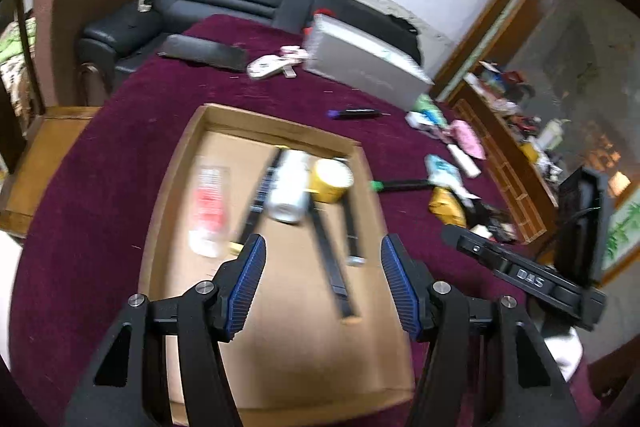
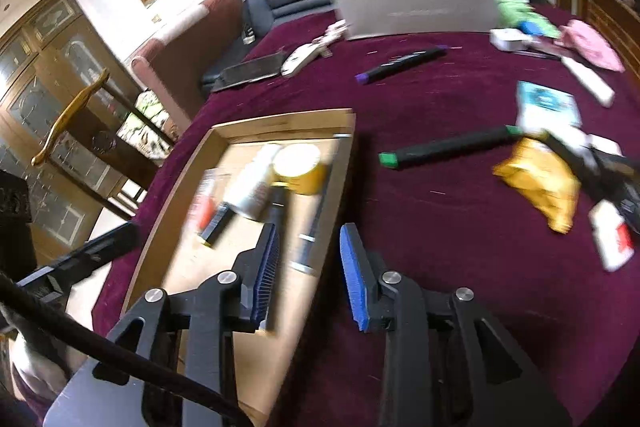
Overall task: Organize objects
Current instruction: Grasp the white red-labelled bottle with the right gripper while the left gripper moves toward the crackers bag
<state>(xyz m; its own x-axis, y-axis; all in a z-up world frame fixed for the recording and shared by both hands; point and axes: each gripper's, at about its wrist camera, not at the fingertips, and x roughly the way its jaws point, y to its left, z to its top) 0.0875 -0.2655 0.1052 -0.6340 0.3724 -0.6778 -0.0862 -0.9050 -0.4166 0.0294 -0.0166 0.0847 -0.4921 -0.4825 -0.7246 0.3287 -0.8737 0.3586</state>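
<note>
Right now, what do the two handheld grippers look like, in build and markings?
Both are matte black, with two angled fingers hinged on silver round bolts. The left gripper and right gripper carry ribbed blue pads. The right one's body shows white lettering, and a black cable crosses its view.

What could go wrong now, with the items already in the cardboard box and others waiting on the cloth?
1. The white can lies on its side against the yellow tin; a nudge may roll it.
2. The right gripper, open and empty, hangs over the cardboard box wall and might catch it.
3. The green-capped marker touches the packets, so grasping may drag them.
</note>
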